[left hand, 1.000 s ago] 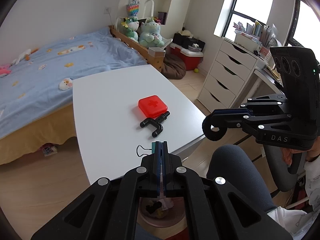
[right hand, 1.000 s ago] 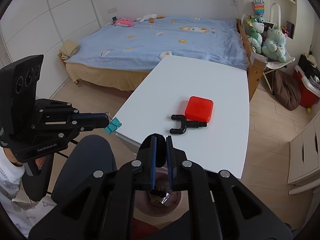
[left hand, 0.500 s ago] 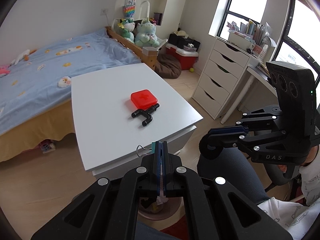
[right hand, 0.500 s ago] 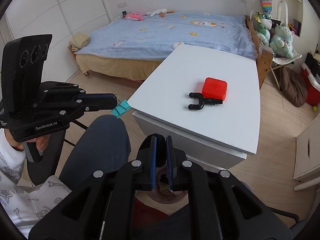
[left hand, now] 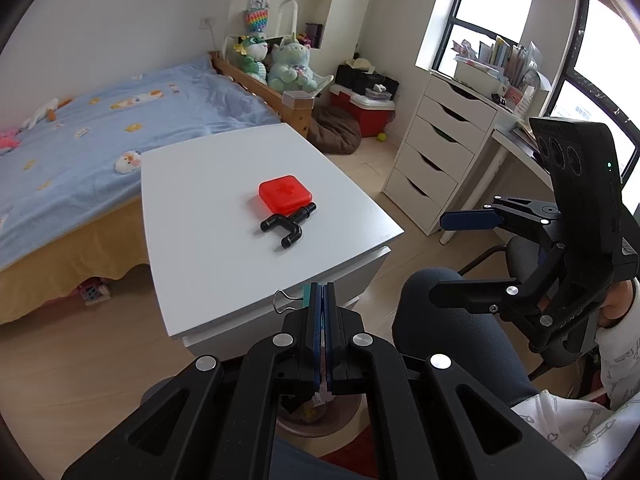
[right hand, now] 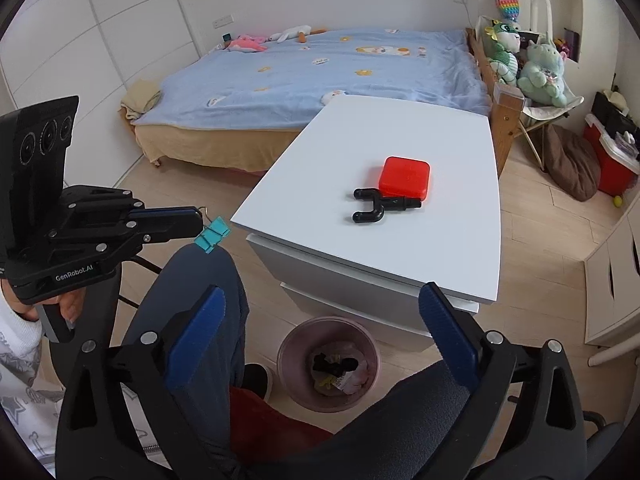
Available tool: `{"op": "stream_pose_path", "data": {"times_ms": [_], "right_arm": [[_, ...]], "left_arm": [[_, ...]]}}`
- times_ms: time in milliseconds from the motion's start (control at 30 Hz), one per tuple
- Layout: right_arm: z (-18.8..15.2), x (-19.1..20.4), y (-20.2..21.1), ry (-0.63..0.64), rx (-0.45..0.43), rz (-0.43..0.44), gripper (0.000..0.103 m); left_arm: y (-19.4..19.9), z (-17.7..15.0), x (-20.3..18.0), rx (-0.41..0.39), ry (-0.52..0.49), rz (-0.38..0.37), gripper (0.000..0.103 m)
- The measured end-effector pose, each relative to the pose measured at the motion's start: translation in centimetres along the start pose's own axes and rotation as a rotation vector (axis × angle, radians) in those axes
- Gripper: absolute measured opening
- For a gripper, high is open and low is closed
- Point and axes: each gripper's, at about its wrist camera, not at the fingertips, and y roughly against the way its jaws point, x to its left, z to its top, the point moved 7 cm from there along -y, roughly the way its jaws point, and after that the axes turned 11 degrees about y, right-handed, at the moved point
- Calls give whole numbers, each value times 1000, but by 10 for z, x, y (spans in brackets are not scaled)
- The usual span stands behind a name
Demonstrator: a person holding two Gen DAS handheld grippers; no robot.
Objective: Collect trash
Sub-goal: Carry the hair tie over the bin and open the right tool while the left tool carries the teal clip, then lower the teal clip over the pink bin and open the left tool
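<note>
Binder clip (right hand: 213,235), teal body with wire handles, is pinched at the tips of the left gripper (right hand: 196,218), whose jaws are closed tight on it; it hangs in the air left of the white table (right hand: 384,248), off its near corner and above the person's knee (right hand: 200,276). Right of it, below the table's near edge, a pink waste bin (right hand: 329,364) stands on the floor holding crumpled wrappers. Right gripper (right hand: 320,320), above the bin, is spreading its jaws wide with nothing between them. On the table lie a red case (right hand: 405,178) and a black tube fitting (right hand: 374,206), touching.
</note>
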Motion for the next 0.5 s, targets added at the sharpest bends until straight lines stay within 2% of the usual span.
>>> {"op": "stream_pose_path", "data": {"times_ms": [500], "right_arm": [[-6, -16, 9, -57, -7, -39, 98]], "left_arm": [[-10, -10, -18, 43, -31, -42, 0]]}}
